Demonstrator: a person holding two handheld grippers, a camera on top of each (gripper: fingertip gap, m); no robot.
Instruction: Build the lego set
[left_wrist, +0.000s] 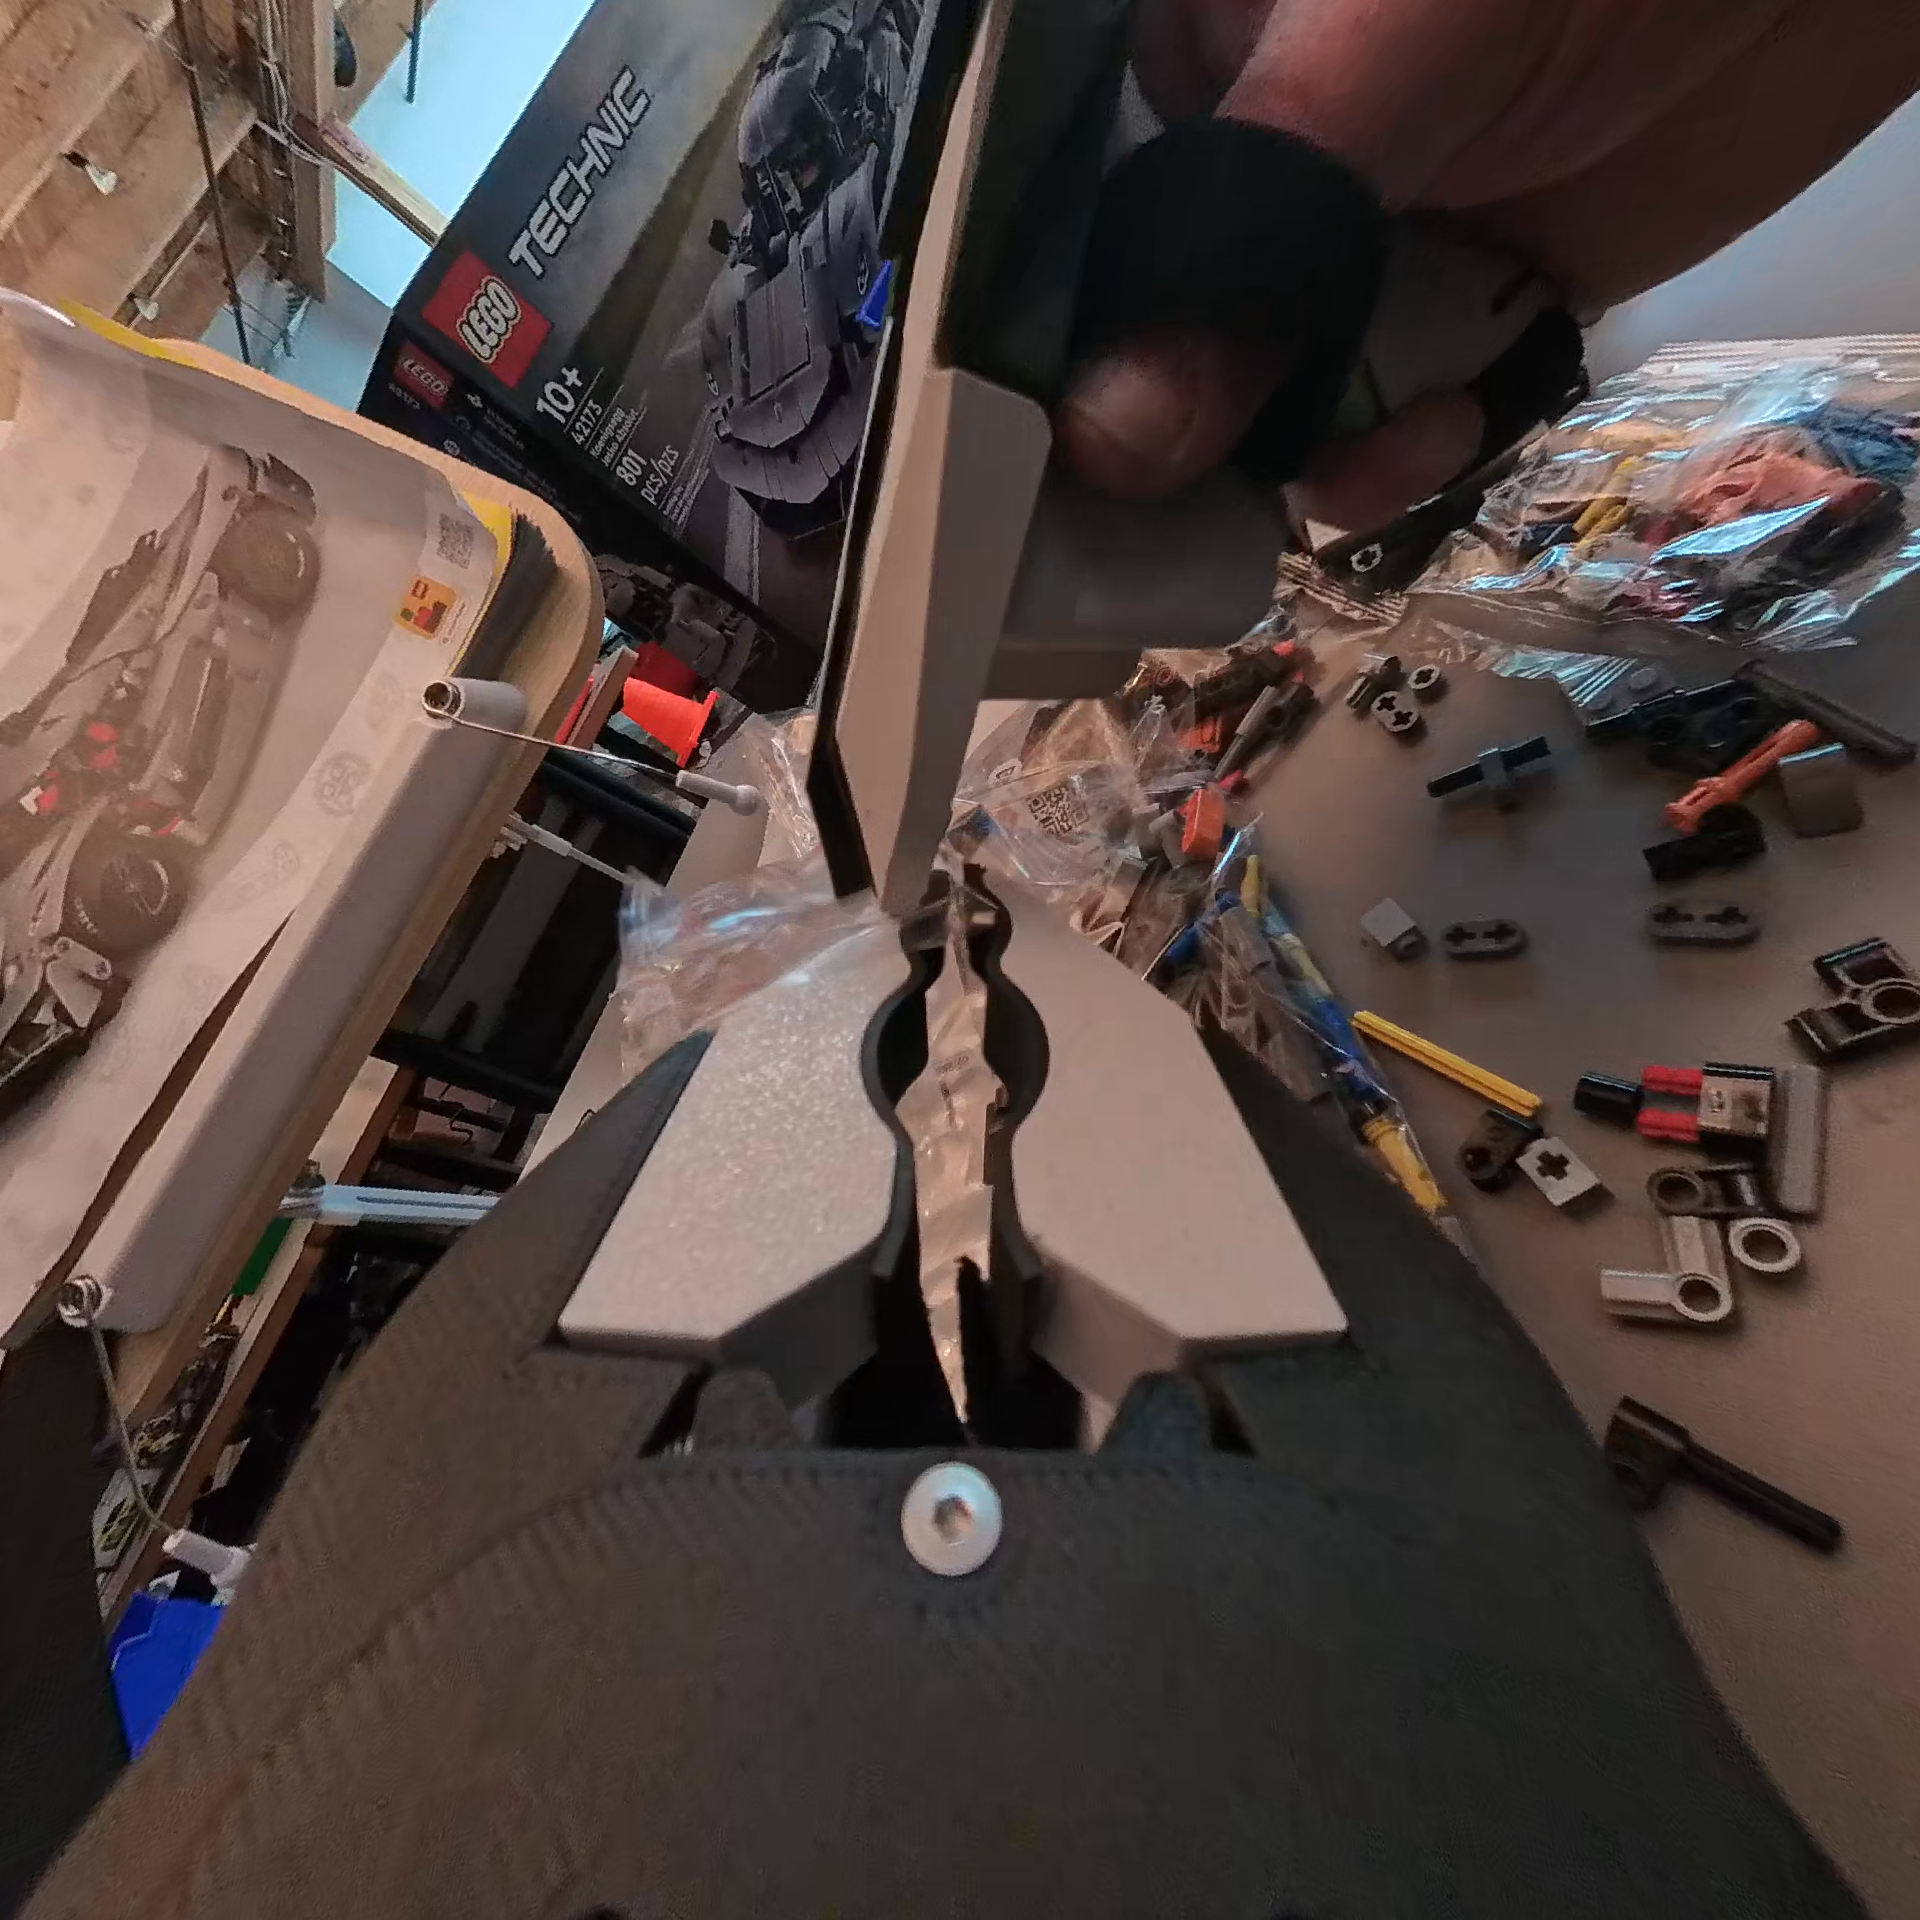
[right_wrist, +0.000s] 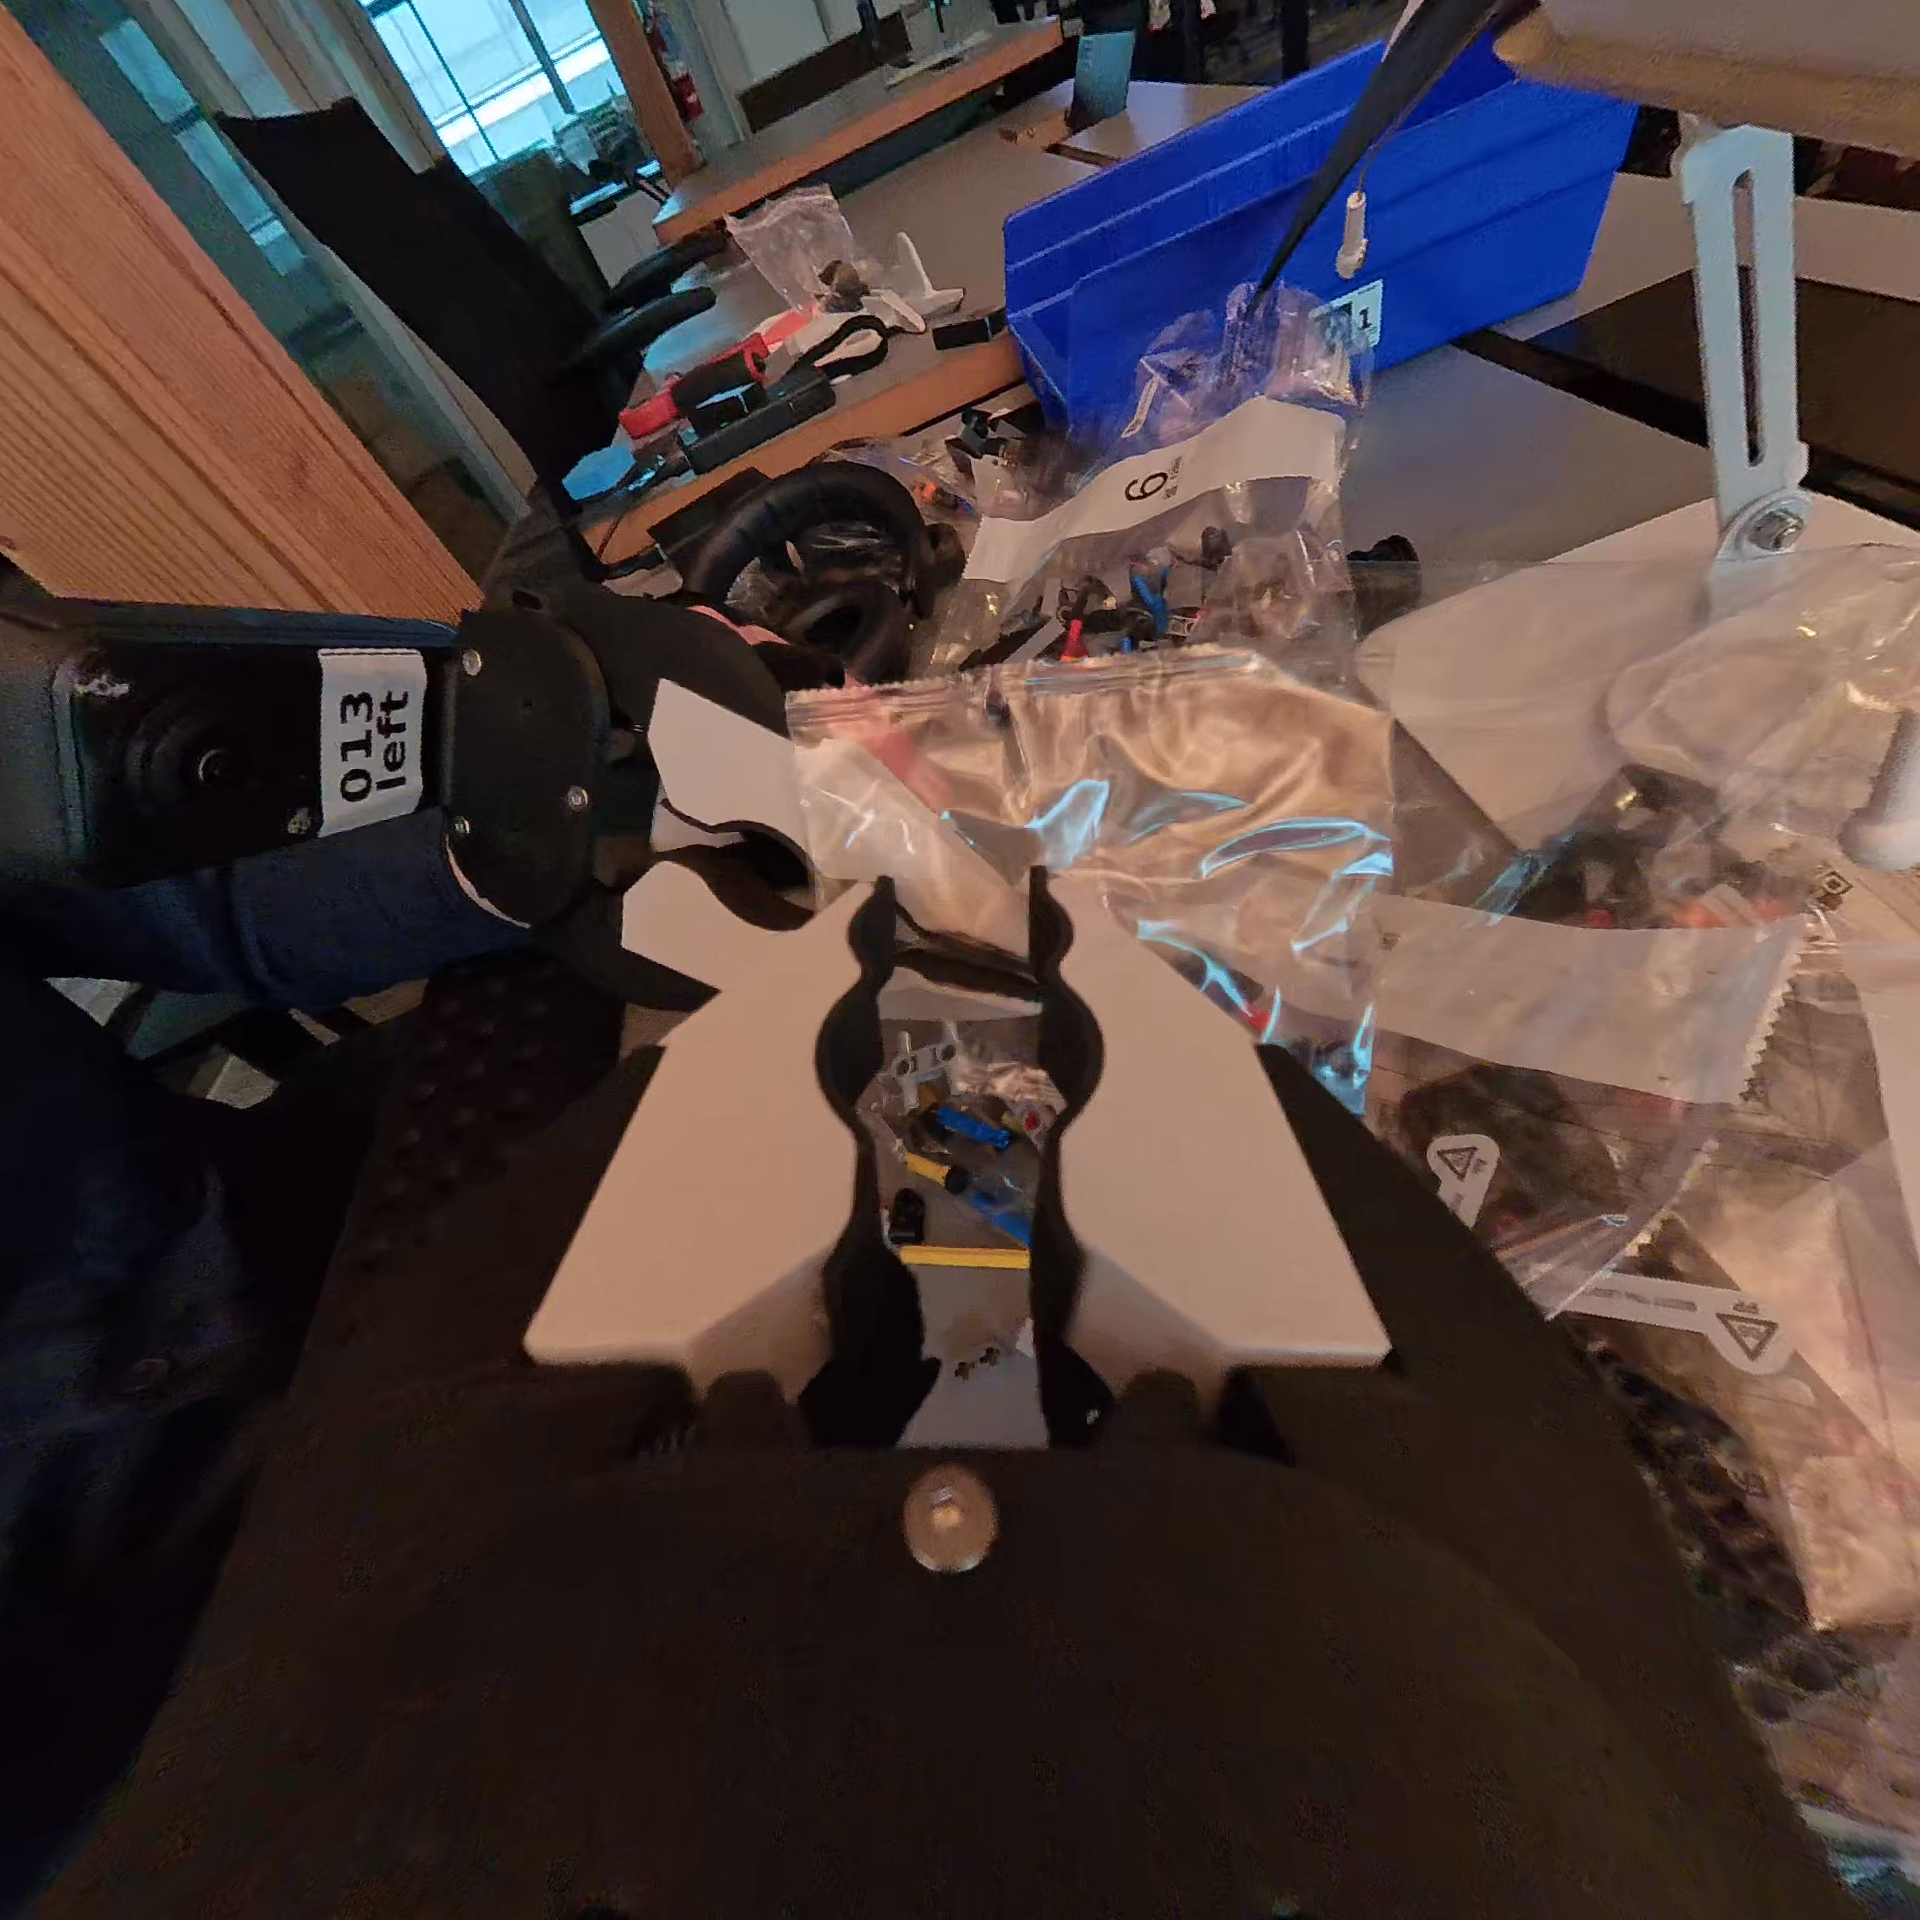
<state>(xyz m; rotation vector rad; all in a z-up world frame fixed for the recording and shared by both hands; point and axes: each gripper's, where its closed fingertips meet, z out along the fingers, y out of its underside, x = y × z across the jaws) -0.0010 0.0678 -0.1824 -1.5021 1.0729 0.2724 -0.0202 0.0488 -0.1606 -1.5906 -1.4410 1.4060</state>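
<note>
Left wrist view: my left hand-held gripper (left_wrist: 951, 914) sits at the centre of the frame with its jaws nearly together, pinching the edge of a clear plastic bag (left_wrist: 748, 940) of Lego parts. My right hand-held gripper (left_wrist: 883, 790) enters from the upper middle, its tip meeting the same edge of film just above my left fingertips. Loose Lego pieces (left_wrist: 1683, 1101) lie scattered over the grey desk (left_wrist: 1538, 1507) at the right of the frame. The set's box (left_wrist: 644, 343) stands at upper centre, and the instruction booklet (left_wrist: 208, 727) rests on a stand at the left.

Right wrist view: my right hand-held gripper (right_wrist: 956, 914) shows a clear gap between its fingers, so I read it as parted. Whether its tips bite the film cannot be told here. The clear plastic bag (right_wrist: 1091, 790) stretches across the middle of the frame from my left hand-held gripper (right_wrist: 717, 831), at centre left, toward the right. Small coloured parts show through the gap, low in the bag. Further sealed bags (right_wrist: 1621, 997) lie at the right, and a blue bin (right_wrist: 1455, 197) stands at the top.

Step in hand, as I judge it: opening a parts bag, before any assembly. The next move calls for a firm bite by the right fingers beside the left ones, then a pull apart to tear the film, kept low over the desk so that the parts do not scatter.
</note>
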